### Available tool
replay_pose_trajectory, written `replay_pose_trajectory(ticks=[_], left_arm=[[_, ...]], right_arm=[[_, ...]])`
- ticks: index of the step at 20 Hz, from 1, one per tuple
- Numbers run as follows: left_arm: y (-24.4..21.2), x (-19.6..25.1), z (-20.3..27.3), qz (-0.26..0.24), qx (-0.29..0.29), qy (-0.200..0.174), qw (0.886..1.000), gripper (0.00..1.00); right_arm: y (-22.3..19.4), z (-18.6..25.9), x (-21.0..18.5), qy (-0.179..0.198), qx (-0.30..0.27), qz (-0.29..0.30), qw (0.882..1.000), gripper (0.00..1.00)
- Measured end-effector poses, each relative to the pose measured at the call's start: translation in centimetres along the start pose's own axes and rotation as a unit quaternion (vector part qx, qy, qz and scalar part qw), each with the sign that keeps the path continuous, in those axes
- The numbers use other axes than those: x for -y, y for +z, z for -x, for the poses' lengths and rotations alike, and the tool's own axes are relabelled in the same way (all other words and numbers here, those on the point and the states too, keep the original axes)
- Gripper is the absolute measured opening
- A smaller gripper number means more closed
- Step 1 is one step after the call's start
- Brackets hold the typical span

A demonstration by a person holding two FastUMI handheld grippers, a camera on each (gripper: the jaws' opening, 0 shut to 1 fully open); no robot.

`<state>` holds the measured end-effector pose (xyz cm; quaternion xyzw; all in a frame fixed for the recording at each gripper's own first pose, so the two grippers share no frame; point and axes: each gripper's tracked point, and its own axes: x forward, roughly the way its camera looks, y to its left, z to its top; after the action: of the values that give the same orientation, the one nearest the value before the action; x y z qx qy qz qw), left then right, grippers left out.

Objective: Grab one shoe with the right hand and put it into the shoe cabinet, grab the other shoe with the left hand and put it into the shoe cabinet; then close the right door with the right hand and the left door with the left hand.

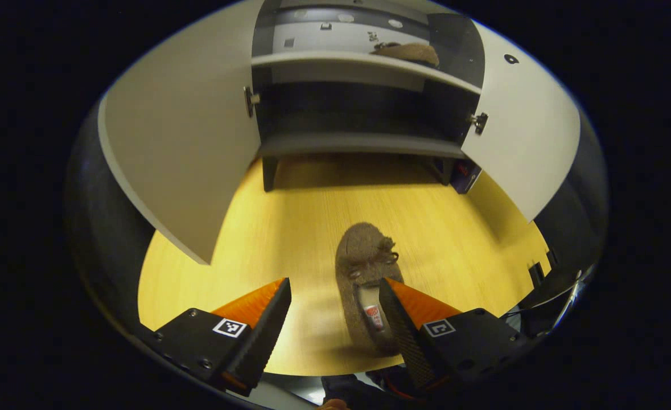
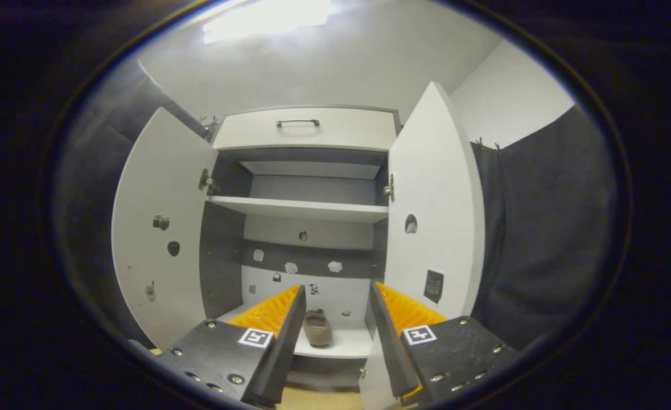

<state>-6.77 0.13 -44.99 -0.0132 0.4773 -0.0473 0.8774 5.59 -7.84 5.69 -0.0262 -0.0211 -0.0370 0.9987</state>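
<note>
1. The shoe cabinet [image 2: 304,210] stands open, white outside and dark grey inside, with a drawer [image 2: 307,128] and its dark handle on top and shelves below.
2. The left door [image 2: 161,228] and the right door [image 2: 432,210] both swing wide, so nothing blocks the way to the shelves. Small fittings and a round hole show on their inner faces.
3. The wooden floor [image 1: 289,228] runs yellow in front of the cabinet, which rests on short dark legs in the left gripper view.
4. The left gripper [image 1: 335,319] hangs low over the floor with its jaws spread. Its orange-backed black fingers [image 1: 270,324] stand on either side of the shoe on the floor, and the right-hand finger overlaps its side; I cannot tell whether it touches.
5. The right gripper [image 2: 335,336] is raised toward the cabinet, jaws apart and holding nothing.
6. The shoe on the floor [image 1: 366,285] is a brown, fuzzy slip-on with a small bow, toe toward the cabinet and a label inside the heel.
7. The other shoe [image 2: 317,328] sits on a white lower shelf [image 2: 346,344] inside the cabinet, seen between the right gripper's fingers.
</note>
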Motion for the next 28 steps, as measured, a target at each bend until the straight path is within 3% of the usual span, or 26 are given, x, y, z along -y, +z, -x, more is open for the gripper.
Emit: replay_pose_trajectory(ticks=[3, 5, 9, 13, 14, 15, 16, 19, 20, 24, 28], left_arm=[[-1.9, -0.5, -2.4, 0.006, -0.038, -0.01, 0.999, 0.99], [-2.6, -0.6, -3.6, 0.004, -0.056, -0.011, 0.998, 0.94], [-2.7, -1.5, -6.1, 0.013, -0.082, -0.009, 0.997, 0.96], [-3.3, -0.5, -8.0, 0.036, -0.107, -0.02, 0.993, 0.71], [-3.1, 0.0, -8.0, 0.041, -0.109, -0.026, 0.993, 0.58], [-3.0, 0.5, -8.2, 0.04, -0.109, -0.029, 0.993, 0.5], [-3.1, 0.5, -8.2, 0.033, -0.111, -0.02, 0.993, 0.32], [-2.9, -0.1, -8.2, 0.007, -0.114, 0.015, 0.993, 0.16], [-2.9, -0.2, -8.4, 0.009, -0.117, 0.02, 0.993, 0.05], [-1.1, 0.3, -7.5, 0.016, -0.099, 0.016, 0.995, 0.01], [4.7, 1.2, -4.7, 0.006, -0.037, 0.006, 0.999, 0.01]], right_arm=[[-0.4, 0.7, 1.7, -0.02, -0.01, 0.004, 1.0, 0.65], [-0.8, 1.0, 3.1, -0.038, -0.019, 0.013, 0.999, 0.65], [-1.8, 2.0, 4.8, -0.064, -0.036, 0.024, 0.997, 0.69], [-2.5, 2.9, 6.1, -0.082, -0.051, 0.039, 0.995, 0.69], [-2.5, 3.1, 6.4, -0.087, -0.054, 0.042, 0.994, 0.69], [-2.5, 3.4, 6.8, -0.092, -0.054, 0.042, 0.993, 0.69], [-2.5, 3.4, 6.9, -0.095, -0.054, 0.042, 0.993, 0.69], [-2.4, 3.8, 7.5, -0.1, -0.053, 0.038, 0.993, 0.69], [-2.4, 3.9, 7.6, -0.101, -0.053, 0.038, 0.993, 0.69], [-2.1, 4.0, 7.8, -0.1, -0.047, 0.033, 0.993, 0.7], [-1.8, 4.2, 8.1, -0.097, -0.042, 0.021, 0.994, 0.7]])
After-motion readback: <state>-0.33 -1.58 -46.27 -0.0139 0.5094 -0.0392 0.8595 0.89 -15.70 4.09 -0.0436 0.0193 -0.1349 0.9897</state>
